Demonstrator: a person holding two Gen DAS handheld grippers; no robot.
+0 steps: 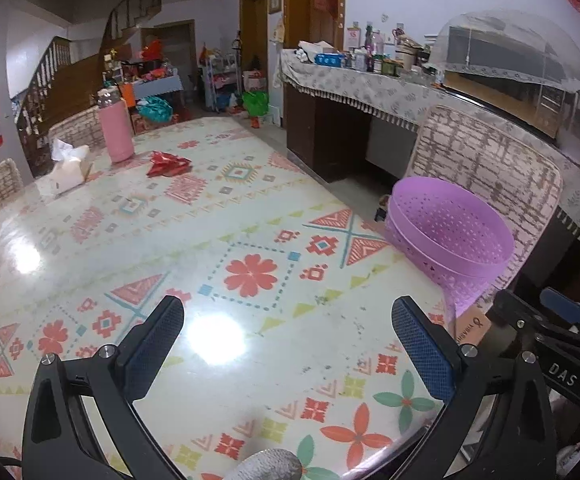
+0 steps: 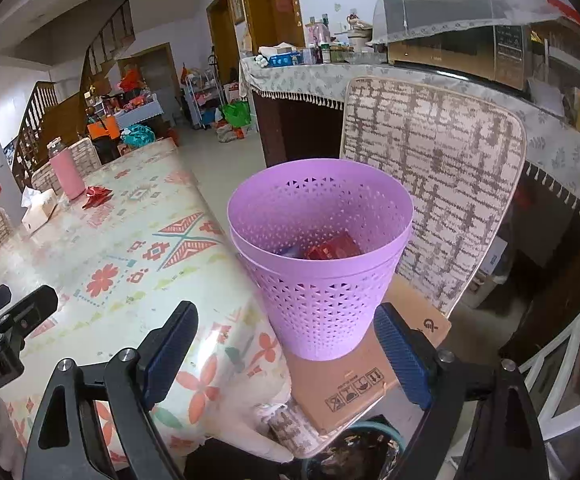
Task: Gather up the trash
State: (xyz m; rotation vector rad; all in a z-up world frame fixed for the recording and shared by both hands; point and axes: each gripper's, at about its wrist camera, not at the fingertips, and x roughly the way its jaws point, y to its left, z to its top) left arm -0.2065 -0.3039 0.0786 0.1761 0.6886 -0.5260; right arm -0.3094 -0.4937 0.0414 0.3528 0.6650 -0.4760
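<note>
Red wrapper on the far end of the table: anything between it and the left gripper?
Nothing visible. The left gripper is open over bare tablecloth; the red wrapper lies beyond it, with the pink bottle and tissue box behind and beside, not in the path.

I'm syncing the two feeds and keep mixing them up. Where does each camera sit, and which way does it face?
Left wrist: on the left gripper, angled down over the table; its open jaws show, the right gripper at the right edge.
Right wrist: on the right gripper, facing the purple basket on a box; open jaws show, the left gripper at the left edge.
Shared: table, basket, pink bottle, red wrapper.
</note>
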